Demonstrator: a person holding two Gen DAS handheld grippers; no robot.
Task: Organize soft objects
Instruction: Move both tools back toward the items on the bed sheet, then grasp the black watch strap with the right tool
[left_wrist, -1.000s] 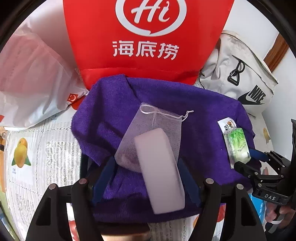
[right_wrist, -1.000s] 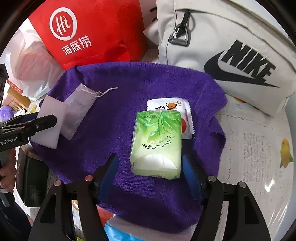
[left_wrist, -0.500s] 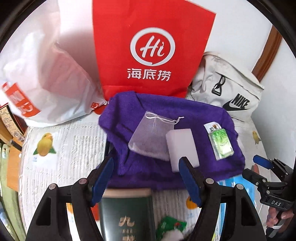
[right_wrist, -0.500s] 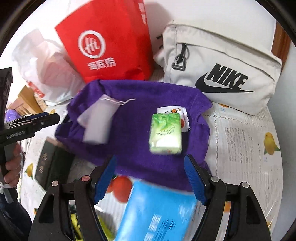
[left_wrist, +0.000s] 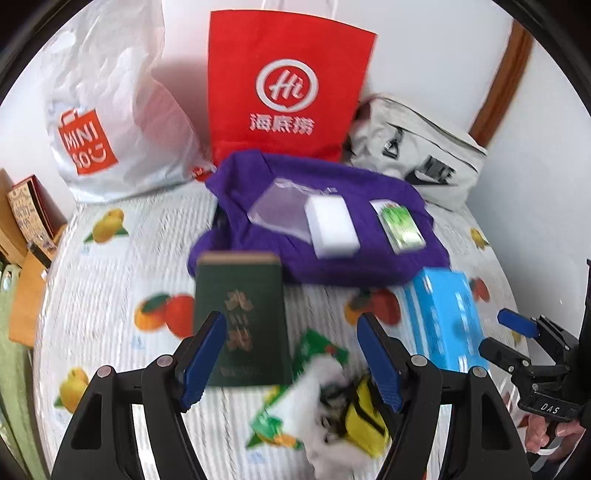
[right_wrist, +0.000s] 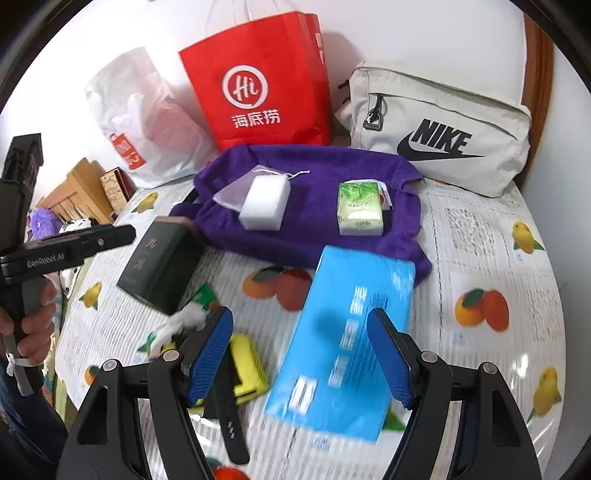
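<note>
Hovering above a fruit-printed tablecloth (right_wrist: 480, 229), both grippers, jaws spread wide and holding nothing. Left gripper (left_wrist: 290, 354): blue pads apart, with only air between them, poised over a dark green box (left_wrist: 242, 314) and a blurred heap of white stuffing and green wrapper (left_wrist: 314, 398) beside a yellow item (left_wrist: 364, 413); no contact with any of these. Right gripper (right_wrist: 301, 358): likewise open and empty, suspended over a blue tissue pack (right_wrist: 351, 325), not touching it. Farther back, spread over the cloth, a purple towel (right_wrist: 314, 229), carrying a white sponge block (right_wrist: 264, 203) that overlaps a sheer drawstring pouch (right_wrist: 236, 192), and, well apart to the right on the same towel, a green tissue packet (right_wrist: 360, 208) lying over a small sachet, mostly hidden. Behind the towel, against the wall: a white plastic shopping bag (left_wrist: 110, 122), a red paper bag (right_wrist: 258, 81) standing upright, and a pale grey sports bag (right_wrist: 443, 129). Seen at the left edge of the right wrist view, a hand (right_wrist: 35, 321) wrapped round the handle of the left gripper. Left wrist view smeared by motion, so small lettering unreadable.
</note>
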